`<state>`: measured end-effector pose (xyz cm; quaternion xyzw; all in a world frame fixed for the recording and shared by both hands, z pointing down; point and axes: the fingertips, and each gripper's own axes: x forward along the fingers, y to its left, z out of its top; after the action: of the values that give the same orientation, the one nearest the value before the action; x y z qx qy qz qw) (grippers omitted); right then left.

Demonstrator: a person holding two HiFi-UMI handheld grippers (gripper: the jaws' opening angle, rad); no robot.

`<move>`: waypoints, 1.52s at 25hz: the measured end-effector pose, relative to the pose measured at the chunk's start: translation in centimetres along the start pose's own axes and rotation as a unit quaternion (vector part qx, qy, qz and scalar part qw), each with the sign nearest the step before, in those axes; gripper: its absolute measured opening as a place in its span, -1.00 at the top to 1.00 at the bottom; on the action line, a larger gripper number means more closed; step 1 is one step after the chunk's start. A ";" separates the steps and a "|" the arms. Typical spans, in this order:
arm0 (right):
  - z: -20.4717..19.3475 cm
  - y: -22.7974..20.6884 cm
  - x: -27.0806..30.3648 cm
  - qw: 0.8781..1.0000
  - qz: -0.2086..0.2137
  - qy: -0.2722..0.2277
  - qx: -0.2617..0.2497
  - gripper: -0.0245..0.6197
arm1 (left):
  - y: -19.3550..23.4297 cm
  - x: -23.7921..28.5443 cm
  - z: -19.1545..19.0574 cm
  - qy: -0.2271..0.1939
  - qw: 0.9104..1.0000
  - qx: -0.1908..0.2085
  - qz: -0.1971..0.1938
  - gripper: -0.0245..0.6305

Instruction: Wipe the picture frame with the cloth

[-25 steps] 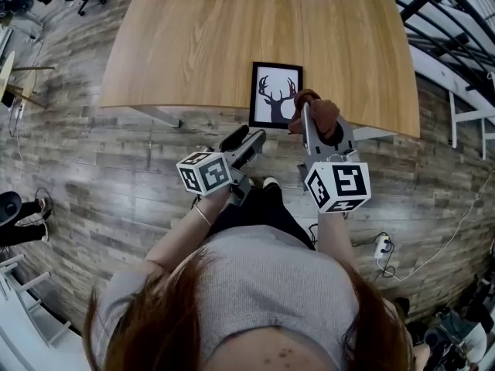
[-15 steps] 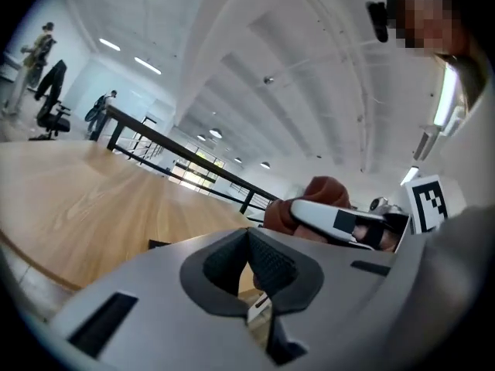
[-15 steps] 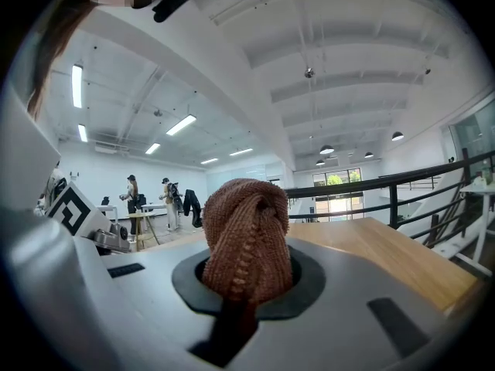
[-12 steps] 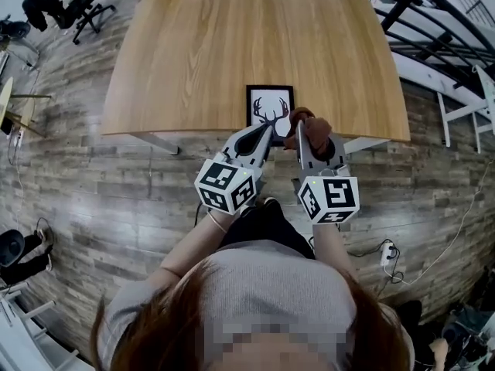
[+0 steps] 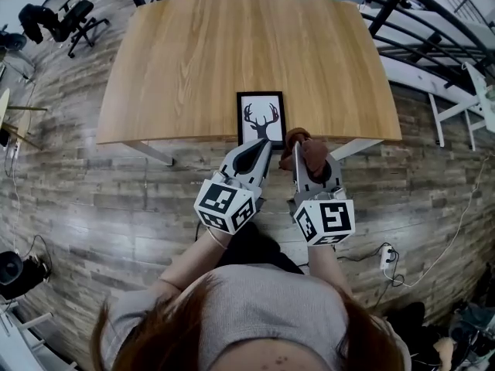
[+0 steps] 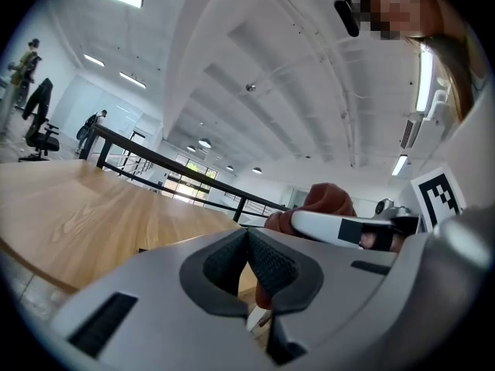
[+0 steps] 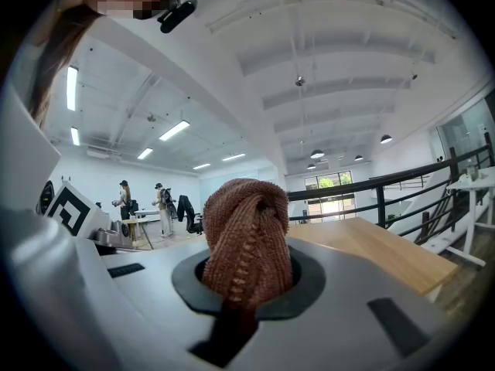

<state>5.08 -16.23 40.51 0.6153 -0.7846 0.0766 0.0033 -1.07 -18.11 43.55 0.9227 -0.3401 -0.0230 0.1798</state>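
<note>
We're standing on a grey plank floor (image 5: 85, 184) at the near edge of a wooden table (image 5: 232, 52). The picture frame (image 5: 261, 119) has a black border and a deer-antler print. It lies flat on the table at that near edge, roughly mid-width.

Left gripper (image 5: 264, 145): jaws fully together, nothing between them. In the head view its tip overlaps the frame's near edge; we can't confirm contact.

Right gripper (image 5: 297, 147): just right of the frame's near right corner, jaws clamped on the cloth (image 7: 247, 238).

The cloth is a rust-brown knit, bunched up and bulging out past the jaw tips. It's just beside the frame's corner, and we can't tell if it touches.
</note>
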 end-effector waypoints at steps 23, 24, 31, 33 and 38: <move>0.0 7.2 -31.4 0.995 0.081 -0.044 -0.031 0.78 | -25.4 -19.9 -5.6 -0.093 0.991 0.044 0.080 0.90; 0.2 7.5 -31.7 0.995 0.080 -0.047 -0.033 0.78 | -25.8 -20.3 -5.3 -0.097 0.991 0.047 0.077 0.90; 2.2 10.7 -32.3 0.993 0.082 -0.072 -0.040 0.78 | -26.0 -22.6 -2.6 -0.115 0.989 0.067 0.065 0.90; 3.0 11.3 -32.2 0.992 0.079 -0.079 -0.052 0.78 | -25.6 -22.9 -2.0 -0.117 0.988 0.072 0.065 0.90; 3.5 12.6 -31.6 0.992 0.081 -0.081 -0.060 0.78 | -24.8 -23.4 -0.9 -0.125 0.987 0.081 0.065 0.90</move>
<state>0.86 16.76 32.47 0.5529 -0.8324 -0.0206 -0.0299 -3.50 14.50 33.88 0.9001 -0.4199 -0.0989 0.0617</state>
